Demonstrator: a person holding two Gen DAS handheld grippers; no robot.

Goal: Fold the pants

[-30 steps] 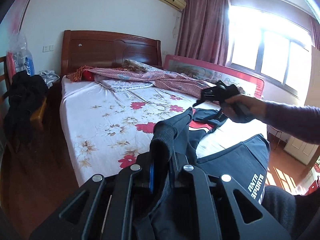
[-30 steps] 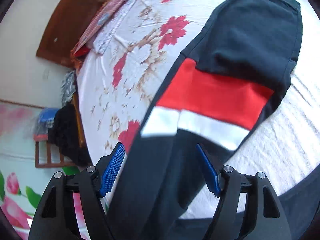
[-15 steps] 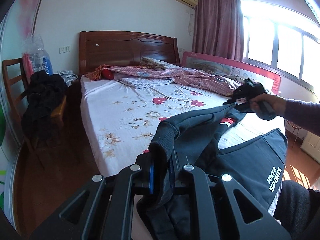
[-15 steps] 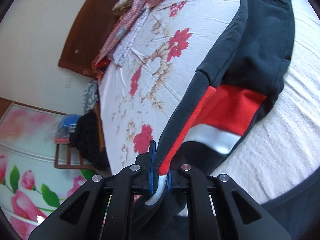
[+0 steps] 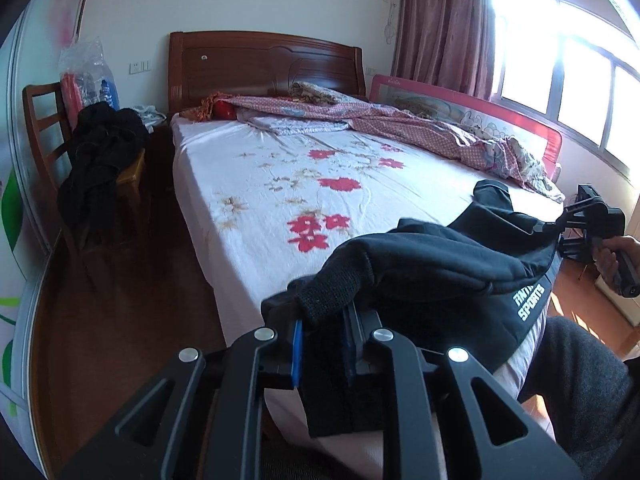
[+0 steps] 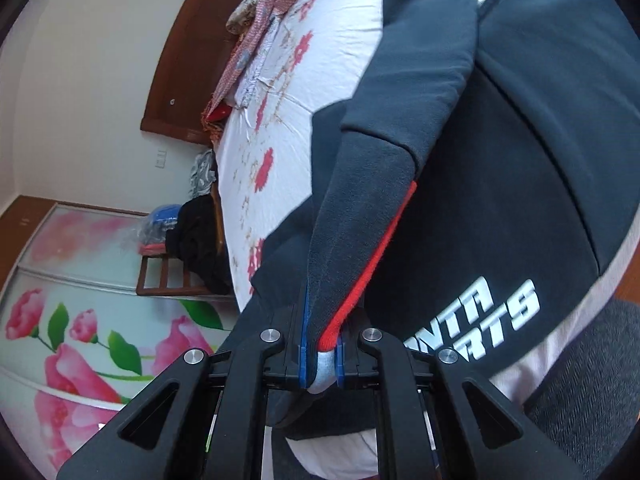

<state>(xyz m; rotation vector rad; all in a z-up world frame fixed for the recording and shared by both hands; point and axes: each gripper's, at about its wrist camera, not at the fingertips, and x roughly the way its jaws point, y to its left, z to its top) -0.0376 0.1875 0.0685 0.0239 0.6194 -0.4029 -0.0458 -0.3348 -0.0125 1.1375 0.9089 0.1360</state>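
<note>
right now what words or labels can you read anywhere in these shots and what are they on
"ANTA SPORTS" in white letters, on the dark pants lying at the near edge of the bed; whole in the left wrist view.
"NTA / RTS" is the same print on the pants in the right wrist view, its first letters cut off by the fingers.
The pink bed rail has cartoon pictures; any lettering is too small to read.
Nothing else is readable.

A wide bed (image 5: 280, 184) with a flowered white sheet stands against the pale wall, under a dark wooden headboard (image 5: 264, 64). A wooden chair (image 5: 44, 128) carries dark clothes. Bright daylight enters through the window (image 5: 568, 76) beside pink curtains (image 5: 444, 20).
</note>
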